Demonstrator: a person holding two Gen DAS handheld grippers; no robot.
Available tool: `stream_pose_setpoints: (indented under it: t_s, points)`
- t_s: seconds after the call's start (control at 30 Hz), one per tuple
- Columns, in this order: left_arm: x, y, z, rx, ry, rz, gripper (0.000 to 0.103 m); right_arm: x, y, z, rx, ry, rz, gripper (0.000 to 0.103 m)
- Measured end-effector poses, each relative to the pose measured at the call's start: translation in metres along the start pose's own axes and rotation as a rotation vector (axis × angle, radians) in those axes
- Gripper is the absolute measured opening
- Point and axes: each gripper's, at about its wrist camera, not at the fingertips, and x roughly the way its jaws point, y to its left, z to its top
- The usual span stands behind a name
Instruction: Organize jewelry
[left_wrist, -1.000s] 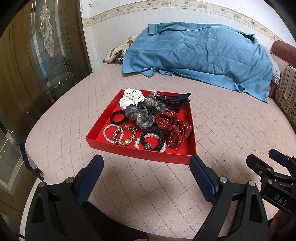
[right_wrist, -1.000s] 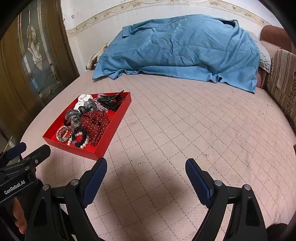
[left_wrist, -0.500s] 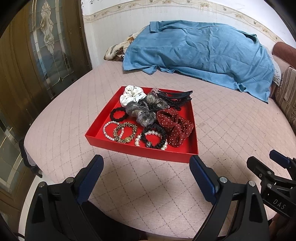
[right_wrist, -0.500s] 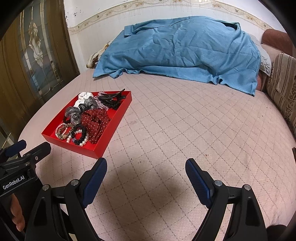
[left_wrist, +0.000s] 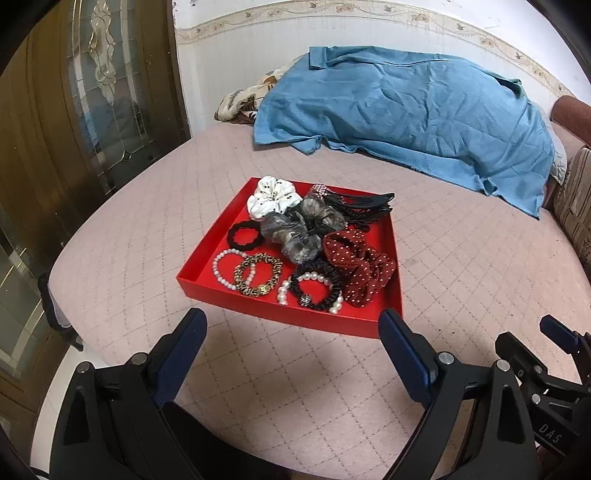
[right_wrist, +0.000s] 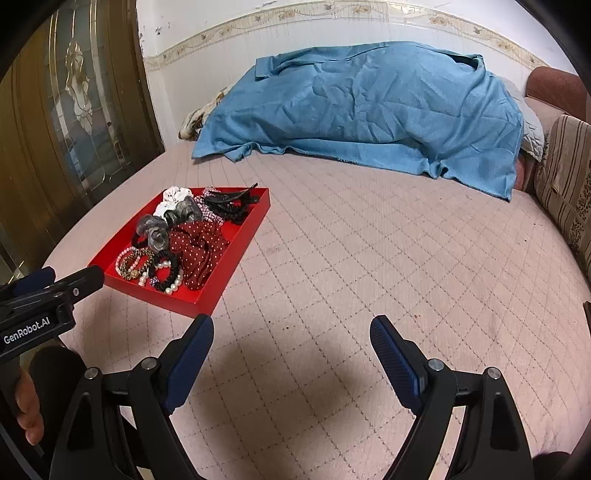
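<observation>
- While the left gripper (left_wrist: 291, 332) hangs with jaws spread and nothing between them, the left wrist view shows the red tray (left_wrist: 207, 258) just beyond, near the bed's (left_wrist: 480, 280) left edge, holding a dotted red scrunchie (left_wrist: 356, 271), white scrunchie (left_wrist: 272, 195) and pearl bracelet (left_wrist: 220, 267).
- Through the right wrist view, the right gripper (right_wrist: 291, 339) is likewise released and empty over bare quilt; the tray (right_wrist: 236, 243) lies off to its left, toward the bed's left edge, well short of the blue blanket (right_wrist: 369, 110).

left gripper (left_wrist: 291, 332) jaws wide apart, right gripper (right_wrist: 291, 338) likewise, both angled downward, empty
</observation>
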Motion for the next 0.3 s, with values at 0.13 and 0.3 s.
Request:
stream_pose_setpoints:
  t_s: [0.13,0.3]
  points:
    - [-0.001,-0.014,0.004,0.033,-0.019,0.006,0.093,-0.002,-0.006,0.000,0.015,-0.016,0.000,0.090]
    - [-0.001,-0.039,0.009,0.090,-0.035,0.007,0.093,-0.007,-0.028,0.000,0.052,-0.042,-0.018,0.090]
